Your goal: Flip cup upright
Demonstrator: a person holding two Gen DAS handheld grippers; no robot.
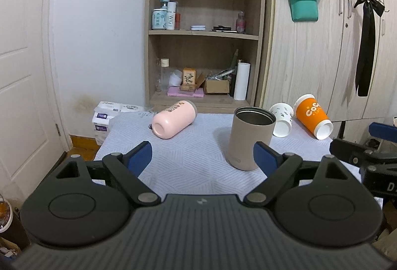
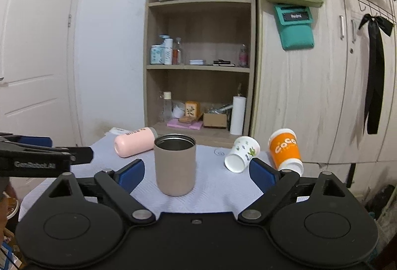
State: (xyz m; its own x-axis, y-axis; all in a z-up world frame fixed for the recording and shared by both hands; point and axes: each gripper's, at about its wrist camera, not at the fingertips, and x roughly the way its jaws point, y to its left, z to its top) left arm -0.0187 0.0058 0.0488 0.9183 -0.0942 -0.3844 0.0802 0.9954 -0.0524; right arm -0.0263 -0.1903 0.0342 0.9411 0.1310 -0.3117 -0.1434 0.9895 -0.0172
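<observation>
A beige metal tumbler (image 1: 250,138) (image 2: 175,164) stands upright on the table, mouth up. A pink tumbler (image 1: 173,122) (image 2: 135,142) lies on its side at the back left. A white floral paper cup (image 1: 282,119) (image 2: 242,153) and an orange paper cup (image 1: 312,118) (image 2: 285,149) lie on their sides at the back right. My left gripper (image 1: 202,158) is open and empty, its right finger beside the beige tumbler. My right gripper (image 2: 197,173) is open and empty, just in front of the beige tumbler.
The table has a pale patterned cloth (image 1: 188,160) (image 2: 218,190). Behind it stand an open wooden shelf (image 1: 203,31) with bottles and boxes, and a wardrobe (image 1: 322,46). A door (image 1: 22,71) is on the left. Tissue packs (image 1: 104,121) lie by the table's left edge.
</observation>
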